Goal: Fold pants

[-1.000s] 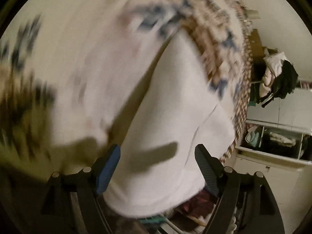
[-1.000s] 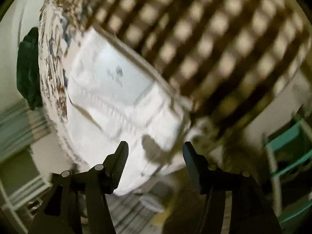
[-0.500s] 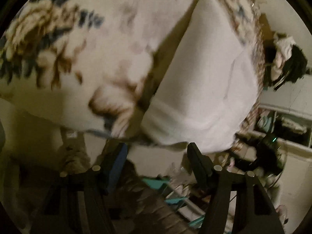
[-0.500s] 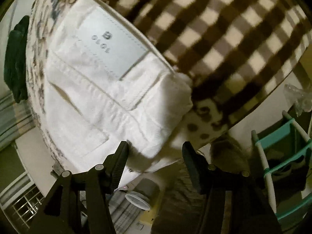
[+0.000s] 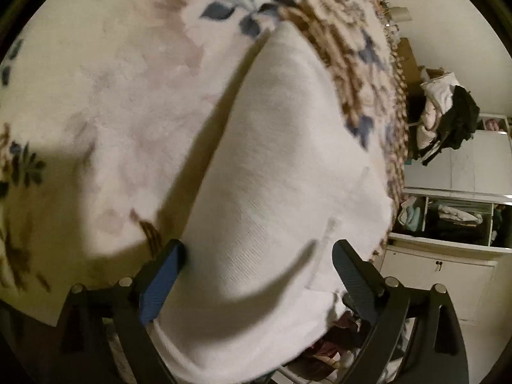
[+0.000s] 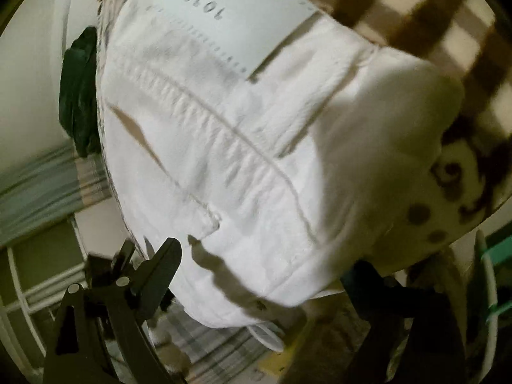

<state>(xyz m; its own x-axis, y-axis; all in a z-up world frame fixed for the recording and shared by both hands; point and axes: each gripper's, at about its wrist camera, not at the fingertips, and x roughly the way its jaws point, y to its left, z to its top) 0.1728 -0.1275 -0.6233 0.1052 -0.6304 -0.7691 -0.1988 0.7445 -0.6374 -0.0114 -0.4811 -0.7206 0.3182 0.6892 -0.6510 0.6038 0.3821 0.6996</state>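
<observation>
A: Where are the pants?

B: The white pants lie folded on the flowery blanket. They reach out past its edge, toward the camera. In the right wrist view the pants show a waist seam and a pale label with small marks on it. A brown checked blanket lies just beside them.

A: What is the left claw doing?

B: Its two fingers are spread wide. The end of the pants sits between them. The blue pad on one finger is just beside the cloth. I cannot tell if it touches. The claw is not pinching anything.

A: And the right claw?

B: It is wide open too. One dark finger shows at the near corner of the pants. The other finger is partly hidden under the cloth. It has hold of nothing that I can see.

A: What else is there?

B: A pile of clothes sits on a white cupboard, well apart from the pants. A dark green thing hangs past the far side of the blanket.
</observation>
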